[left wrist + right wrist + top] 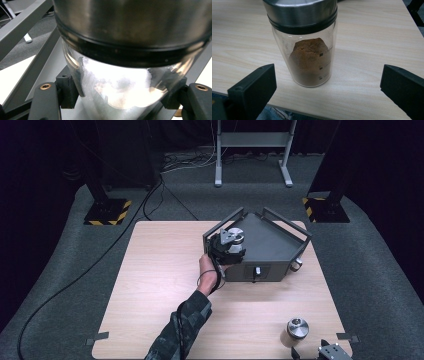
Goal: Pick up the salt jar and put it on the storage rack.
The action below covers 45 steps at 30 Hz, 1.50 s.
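A glass jar [120,82] with a steel lid and white powder inside sits between the pads of my left gripper [122,92], which is shut on its glass body. In the high view this gripper [230,246] holds the jar [236,238] at the left end of a dark grey angular rack [275,245]. A second steel-lidded jar [308,57], partly full of brown powder, stands upright on the table. My right gripper [329,85] is open just short of it, with its jaws wide on either side and not touching. The same jar [297,330] and gripper [320,350] are at the table's near right corner.
The rack has raised rails along its sides and a small silver knob [297,263] at its front right. The wooden table [160,280] is bare on its left half. A person's camouflage sleeve [182,330] comes in from the bottom. Cables and stand feet lie on the floor beyond.
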Each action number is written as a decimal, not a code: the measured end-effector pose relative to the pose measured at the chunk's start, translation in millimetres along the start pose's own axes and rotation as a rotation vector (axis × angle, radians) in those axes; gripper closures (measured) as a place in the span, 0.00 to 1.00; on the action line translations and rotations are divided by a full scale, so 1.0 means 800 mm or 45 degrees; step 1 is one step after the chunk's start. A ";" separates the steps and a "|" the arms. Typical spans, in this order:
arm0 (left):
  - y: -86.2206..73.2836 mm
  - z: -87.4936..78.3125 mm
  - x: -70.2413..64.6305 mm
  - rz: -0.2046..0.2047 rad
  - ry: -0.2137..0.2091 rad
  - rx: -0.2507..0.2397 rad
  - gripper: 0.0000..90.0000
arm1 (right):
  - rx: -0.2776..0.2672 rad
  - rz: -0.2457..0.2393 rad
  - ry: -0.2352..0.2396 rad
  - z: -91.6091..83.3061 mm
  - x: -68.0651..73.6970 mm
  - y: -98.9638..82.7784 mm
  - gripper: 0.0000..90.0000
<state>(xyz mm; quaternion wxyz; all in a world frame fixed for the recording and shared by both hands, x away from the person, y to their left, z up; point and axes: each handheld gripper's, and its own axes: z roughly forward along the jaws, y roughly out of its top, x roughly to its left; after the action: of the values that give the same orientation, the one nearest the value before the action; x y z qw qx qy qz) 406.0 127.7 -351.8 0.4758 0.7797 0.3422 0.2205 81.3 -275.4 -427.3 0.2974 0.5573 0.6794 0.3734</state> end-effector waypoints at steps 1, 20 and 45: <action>0.000 0.000 0.000 0.000 0.001 0.001 0.35 | -0.001 0.000 0.002 0.000 0.000 0.000 0.00; 0.010 -0.004 -0.012 0.016 0.031 0.050 0.15 | -0.009 -0.005 0.000 -0.001 0.001 -0.001 0.00; -0.096 -0.116 -0.011 -0.006 0.129 0.071 0.00 | -0.031 -0.002 -0.008 -0.001 0.001 -0.005 0.00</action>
<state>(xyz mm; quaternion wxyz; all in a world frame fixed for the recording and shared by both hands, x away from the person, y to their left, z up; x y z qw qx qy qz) 313.1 200.4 -378.9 0.4365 0.7796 0.3737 0.2492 78.2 -275.4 -429.9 0.3066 0.5543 0.6742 0.3797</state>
